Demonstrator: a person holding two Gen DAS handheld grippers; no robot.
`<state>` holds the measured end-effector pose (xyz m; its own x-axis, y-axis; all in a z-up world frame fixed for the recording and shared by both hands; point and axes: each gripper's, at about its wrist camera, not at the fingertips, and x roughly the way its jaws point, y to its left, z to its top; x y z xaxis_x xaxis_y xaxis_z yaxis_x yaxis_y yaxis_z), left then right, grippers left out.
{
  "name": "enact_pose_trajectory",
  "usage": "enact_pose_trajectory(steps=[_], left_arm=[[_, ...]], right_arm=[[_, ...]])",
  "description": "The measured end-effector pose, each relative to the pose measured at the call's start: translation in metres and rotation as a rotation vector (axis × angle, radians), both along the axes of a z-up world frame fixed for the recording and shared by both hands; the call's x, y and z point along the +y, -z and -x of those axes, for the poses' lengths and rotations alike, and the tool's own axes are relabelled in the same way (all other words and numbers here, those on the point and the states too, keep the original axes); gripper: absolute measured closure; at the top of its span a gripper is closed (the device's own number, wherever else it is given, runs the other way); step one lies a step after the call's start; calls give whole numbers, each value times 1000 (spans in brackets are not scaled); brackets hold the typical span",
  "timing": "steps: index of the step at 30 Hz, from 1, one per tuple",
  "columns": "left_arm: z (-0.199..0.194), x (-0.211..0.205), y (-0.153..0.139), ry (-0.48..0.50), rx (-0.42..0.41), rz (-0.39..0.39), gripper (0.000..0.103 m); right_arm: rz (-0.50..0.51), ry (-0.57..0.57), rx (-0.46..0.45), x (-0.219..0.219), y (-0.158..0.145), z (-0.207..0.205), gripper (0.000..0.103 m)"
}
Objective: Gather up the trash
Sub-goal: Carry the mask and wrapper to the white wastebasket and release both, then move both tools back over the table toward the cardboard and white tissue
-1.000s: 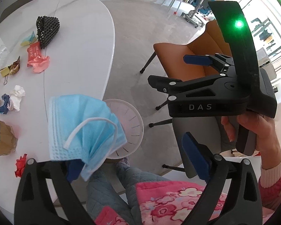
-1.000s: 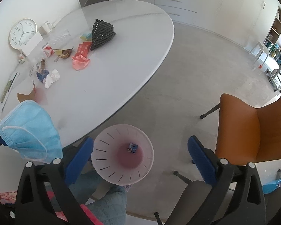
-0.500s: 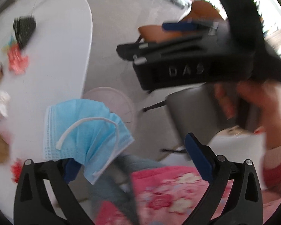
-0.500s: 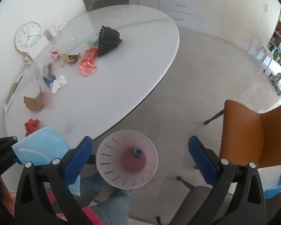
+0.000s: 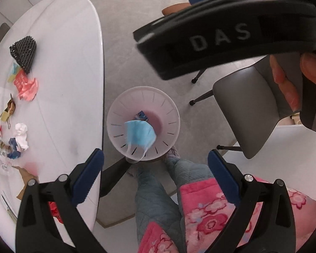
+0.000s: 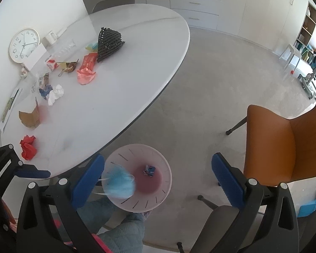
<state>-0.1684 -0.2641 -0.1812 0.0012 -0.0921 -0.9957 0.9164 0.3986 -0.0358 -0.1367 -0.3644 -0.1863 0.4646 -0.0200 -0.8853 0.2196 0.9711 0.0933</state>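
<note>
Both grippers, left (image 5: 155,175) and right (image 6: 158,179), gape wide and hold nothing. One blue mask (image 5: 139,135) sits blurred in the bin (image 5: 172,113) mouth, beside the table (image 5: 78,63). Scraps left there look light and soft; the white wad (image 6: 55,93) should crush, so pinch across its middle

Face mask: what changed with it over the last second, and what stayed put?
The left hand-held gripper has let go of the face mask: its jaws now stand open, and the mask, blurred, is dropping into the bin on the floor. The right hand-held gripper stayed open and empty. The trash on the table has not moved.
</note>
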Motion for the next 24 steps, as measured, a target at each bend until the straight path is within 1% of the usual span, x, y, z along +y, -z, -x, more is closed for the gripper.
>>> enact_pose_trajectory(steps=[4, 7, 9, 12, 15, 16, 17, 18, 19, 21, 24], left_arm=[[4, -4, 0, 23, -4, 4, 9], [7, 0, -3, 9, 0, 17, 9], [2, 4, -9, -25, 14, 54, 9], [-10, 21, -26, -113, 12, 149, 9], [-29, 53, -42, -245, -3, 218, 9], [-34, 62, -45, -282, -9, 226, 8], [-44, 79, -48, -350, -28, 230, 8], [-51, 91, -49, -402, -47, 226, 8], [-62, 110, -51, -478, -78, 218, 8], [-80, 140, -51, -598, -119, 198, 8], [-115, 188, -42, -802, -135, 158, 8]], right_arm=[[-3, 3, -6, -4, -1, 0, 2], [-7, 1, -7, -3, -1, -1, 2], [-8, -6, -6, -3, -3, -2, 2], [-9, -40, -11, 7, -10, -5, 2], [-26, -97, -18, 24, -18, -14, 2], [-33, -127, -20, 33, -20, -20, 2], [-37, -146, -21, 38, -21, -24, 2], [-42, -169, -21, 46, -22, -30, 2], [-49, -201, -21, 58, -23, -39, 2], [-62, -245, -20, 76, -22, -54, 2], [-75, -311, -21, 106, -20, -83, 2]])
